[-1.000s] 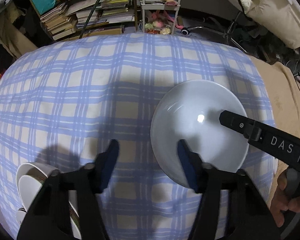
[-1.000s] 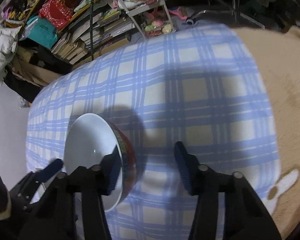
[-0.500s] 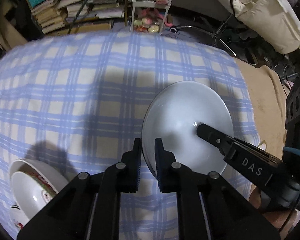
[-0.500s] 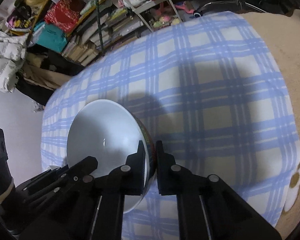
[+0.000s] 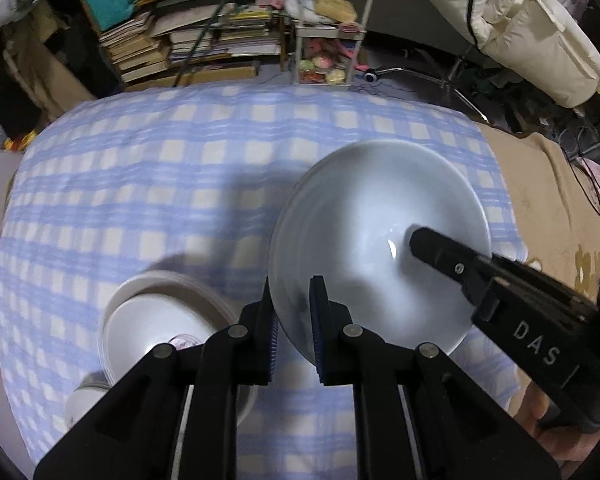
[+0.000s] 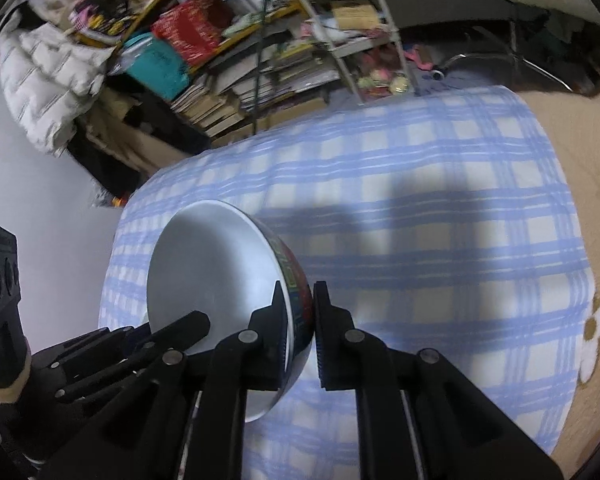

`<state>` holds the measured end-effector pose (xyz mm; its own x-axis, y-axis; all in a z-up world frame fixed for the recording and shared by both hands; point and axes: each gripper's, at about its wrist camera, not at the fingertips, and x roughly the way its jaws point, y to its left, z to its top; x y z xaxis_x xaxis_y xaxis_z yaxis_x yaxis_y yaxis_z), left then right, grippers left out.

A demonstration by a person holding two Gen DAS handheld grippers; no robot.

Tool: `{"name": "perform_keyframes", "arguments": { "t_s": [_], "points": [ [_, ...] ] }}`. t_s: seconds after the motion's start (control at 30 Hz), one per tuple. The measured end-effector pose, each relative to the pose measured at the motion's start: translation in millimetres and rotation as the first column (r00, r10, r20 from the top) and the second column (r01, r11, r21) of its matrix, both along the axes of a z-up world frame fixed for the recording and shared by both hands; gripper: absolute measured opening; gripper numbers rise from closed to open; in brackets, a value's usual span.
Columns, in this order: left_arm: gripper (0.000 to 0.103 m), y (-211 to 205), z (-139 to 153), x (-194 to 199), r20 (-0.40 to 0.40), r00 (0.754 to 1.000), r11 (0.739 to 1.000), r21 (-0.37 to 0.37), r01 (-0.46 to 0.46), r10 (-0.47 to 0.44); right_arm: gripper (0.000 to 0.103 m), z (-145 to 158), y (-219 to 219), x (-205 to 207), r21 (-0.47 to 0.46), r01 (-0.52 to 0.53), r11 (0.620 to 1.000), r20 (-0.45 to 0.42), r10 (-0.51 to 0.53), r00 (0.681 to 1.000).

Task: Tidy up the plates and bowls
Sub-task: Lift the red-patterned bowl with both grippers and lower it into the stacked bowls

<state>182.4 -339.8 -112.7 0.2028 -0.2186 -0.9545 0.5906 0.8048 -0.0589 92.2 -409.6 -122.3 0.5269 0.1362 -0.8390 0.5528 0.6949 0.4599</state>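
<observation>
A wide bowl (image 5: 380, 240), white inside, hangs tilted above the blue checked cloth (image 5: 180, 160). My left gripper (image 5: 294, 312) is shut on its near left rim. One of the right gripper's fingers (image 5: 444, 258) reaches into the bowl from the right. In the right wrist view the bowl (image 6: 212, 272) shows a red and green patterned outside. My right gripper (image 6: 300, 312) pinches that rim, pads pressing on both sides while its jaws are opening slightly. The left gripper's fingers (image 6: 172, 332) hold the opposite edge. A stack of white bowls (image 5: 160, 320) sits lower left.
A smaller white dish (image 5: 84, 400) lies beside the stack near the cloth's front left edge. A beige blanket (image 5: 548, 200) borders the cloth on the right. Piled books (image 5: 204, 40) and a white rack (image 5: 328, 32) stand beyond the far edge.
Both grippers went from open beside the bowl's rim to shut on it. The bowl has risen off the cloth and tilted, and the stack of bowls has come further into view.
</observation>
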Motion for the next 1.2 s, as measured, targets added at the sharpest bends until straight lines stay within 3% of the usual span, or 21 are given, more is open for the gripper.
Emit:
{"name": "perform_keyframes", "arguments": {
  "t_s": [0.27,0.43,0.7,0.87,1.03,1.2],
  "points": [
    [0.014,67.4,9.4,7.6,0.02,0.994,0.994,0.009,-0.11,0.11,0.014,11.4,63.4,25.7,-0.037,-0.132,0.991,-0.004,0.132,0.991],
    [0.015,100.8,15.0,4.7,0.101,0.976,0.98,0.024,-0.197,0.193,0.014,0.9,104.0,37.9,-0.018,-0.21,0.978,-0.019,0.21,0.978],
    [0.017,138.6,-5.5,3.7,0.039,0.976,0.977,-0.012,-0.214,0.214,0.014,-16.3,134.6,46.9,-0.016,-0.285,0.958,-0.057,0.283,0.957],
    [0.017,154.7,-21.7,-1.4,-0.01,0.975,0.973,-0.067,-0.223,0.223,0.014,-17.6,143.5,53.1,-0.063,-0.325,0.944,-0.069,0.32,0.945],
    [0.017,165.6,-33.6,4.6,-0.041,0.972,0.97,-0.071,-0.232,0.23,0.014,-18.7,160.3,56.4,-0.117,-0.355,0.928,-0.082,0.347,0.934],
    [0.017,168.1,-36.0,7.8,-0.003,0.971,0.969,-0.073,-0.238,0.238,0.014,-27.1,175.3,61.5,-0.183,-0.387,0.904,-0.128,0.368,0.921]
  ]
}}
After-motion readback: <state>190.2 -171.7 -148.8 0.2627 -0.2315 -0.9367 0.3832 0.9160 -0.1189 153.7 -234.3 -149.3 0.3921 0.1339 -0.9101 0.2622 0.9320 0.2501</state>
